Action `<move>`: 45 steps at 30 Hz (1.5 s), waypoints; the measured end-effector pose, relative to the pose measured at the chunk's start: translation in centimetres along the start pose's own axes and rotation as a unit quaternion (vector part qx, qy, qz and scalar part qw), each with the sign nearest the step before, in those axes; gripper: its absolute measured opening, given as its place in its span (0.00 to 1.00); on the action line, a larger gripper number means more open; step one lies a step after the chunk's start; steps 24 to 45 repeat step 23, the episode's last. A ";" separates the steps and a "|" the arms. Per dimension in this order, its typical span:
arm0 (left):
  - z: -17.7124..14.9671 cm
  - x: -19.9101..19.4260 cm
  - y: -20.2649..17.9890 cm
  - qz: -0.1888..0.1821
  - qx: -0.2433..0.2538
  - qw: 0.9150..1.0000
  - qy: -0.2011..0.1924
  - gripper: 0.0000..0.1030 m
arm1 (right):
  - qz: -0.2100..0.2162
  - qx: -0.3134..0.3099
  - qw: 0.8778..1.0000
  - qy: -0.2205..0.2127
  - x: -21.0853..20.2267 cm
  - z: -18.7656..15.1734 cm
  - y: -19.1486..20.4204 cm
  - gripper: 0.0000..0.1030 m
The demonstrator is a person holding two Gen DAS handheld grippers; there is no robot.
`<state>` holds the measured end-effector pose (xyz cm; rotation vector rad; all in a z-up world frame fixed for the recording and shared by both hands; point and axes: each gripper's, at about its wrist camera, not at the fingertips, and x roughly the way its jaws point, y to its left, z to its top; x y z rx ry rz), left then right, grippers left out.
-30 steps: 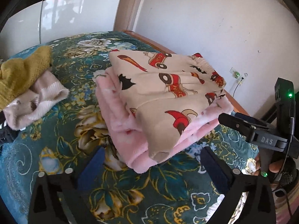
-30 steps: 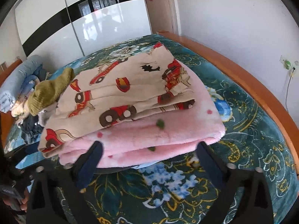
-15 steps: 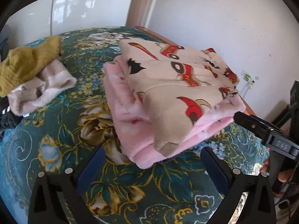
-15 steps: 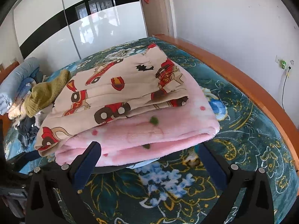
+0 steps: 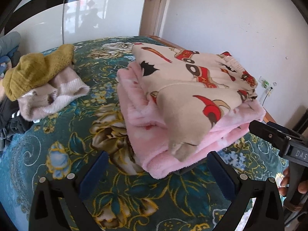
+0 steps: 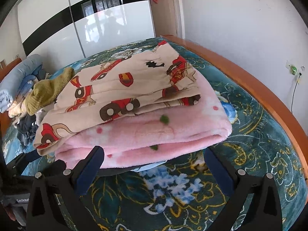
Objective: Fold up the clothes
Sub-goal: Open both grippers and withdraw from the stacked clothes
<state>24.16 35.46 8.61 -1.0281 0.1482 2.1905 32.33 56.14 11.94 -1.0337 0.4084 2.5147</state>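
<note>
Both grippers stand with jaws spread wide and nothing between them: the left gripper [image 5: 156, 170] and the right gripper [image 6: 154, 163] each sit low over the bed, just short of the folded stack. White walls [image 5: 231, 19] close the room on the right side, and a glossy white sliding wardrobe [image 6: 107, 28] with a black band runs behind the bed, beside a pale door [image 5: 154, 5]. The bed [image 6: 250, 138] fills the lower part of both views, covered in a dark teal spread with gold and blue flowers, and its orange wooden edge [image 6: 240, 77] curves along the wall side. On the spread lies a folded pink fleece blanket [image 6: 163, 132], and on top of it a folded cream garment [image 6: 119, 92] printed with red cars. Farther toward the head of the bed is a loose heap: a mustard knit [image 5: 36, 71] over a pale pink sweater [image 5: 57, 94], with a rolled blue quilt [image 6: 17, 77] behind. A wall socket [image 6: 293, 70] with a green light sits low on the wall.
</note>
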 end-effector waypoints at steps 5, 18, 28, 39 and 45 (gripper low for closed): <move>-0.2 0.4 -0.2 -0.002 0.002 1.000 0.010 1.00 | 0.001 0.004 1.000 0.005 0.5 -0.2 -0.1 1.00; -0.2 0.7 -0.2 -0.002 0.005 1.000 0.017 1.00 | -0.001 0.000 1.000 0.015 1.0 -0.5 0.2 1.00; -0.3 0.7 -0.3 -0.001 0.008 1.000 0.017 1.00 | 0.001 -0.001 1.000 0.017 1.3 -0.5 0.2 1.00; -0.3 0.7 -0.3 -0.001 0.008 1.000 0.017 1.00 | 0.001 -0.001 1.000 0.017 1.3 -0.5 0.2 1.00; -0.3 0.7 -0.3 -0.001 0.008 1.000 0.017 1.00 | 0.001 -0.001 1.000 0.017 1.3 -0.5 0.2 1.00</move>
